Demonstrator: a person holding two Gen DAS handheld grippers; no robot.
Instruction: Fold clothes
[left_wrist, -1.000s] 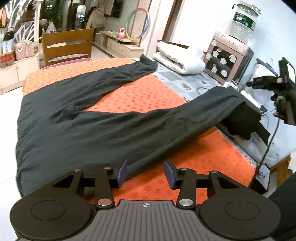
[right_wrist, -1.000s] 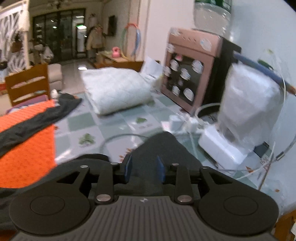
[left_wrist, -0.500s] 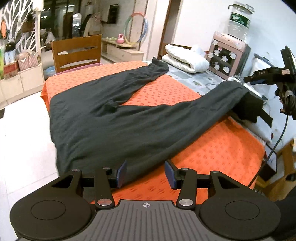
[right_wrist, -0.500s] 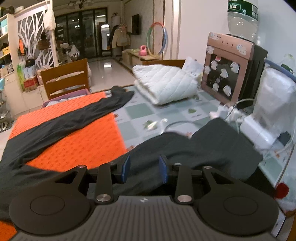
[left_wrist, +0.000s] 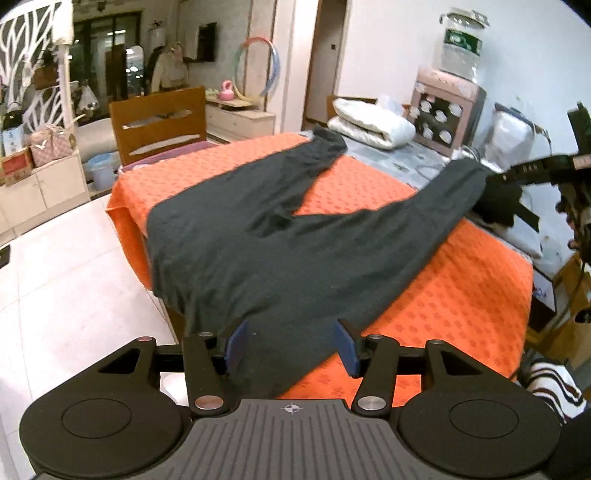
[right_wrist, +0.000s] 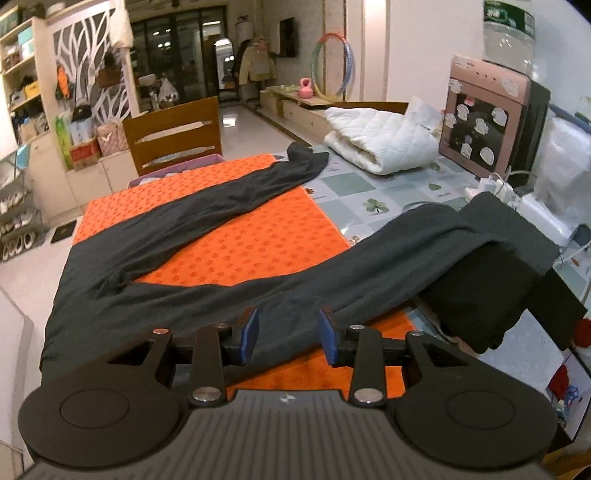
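Black trousers (left_wrist: 295, 236) lie spread on an orange mat (left_wrist: 461, 295), legs apart in a V. One leg reaches the far edge (right_wrist: 295, 166); the other leg (right_wrist: 424, 251) runs right, its end draped over a black object (right_wrist: 480, 306). My left gripper (left_wrist: 291, 345) is open and empty above the waist end, which hangs over the mat's left edge. My right gripper (right_wrist: 288, 336) is open and empty above the near leg. The right gripper's body also shows at the right edge of the left wrist view (left_wrist: 569, 166).
A folded white quilt (right_wrist: 380, 140) and a pink water dispenser (right_wrist: 487, 129) stand at the far right on a checked tablecloth (right_wrist: 369, 199). A wooden chair (right_wrist: 173, 136) is behind the table. White power strips and cables (right_wrist: 498, 184) lie near the dispenser.
Both grippers have pulled back and up from the trousers. The right gripper has let go of the leg end, which now rests over the black object.
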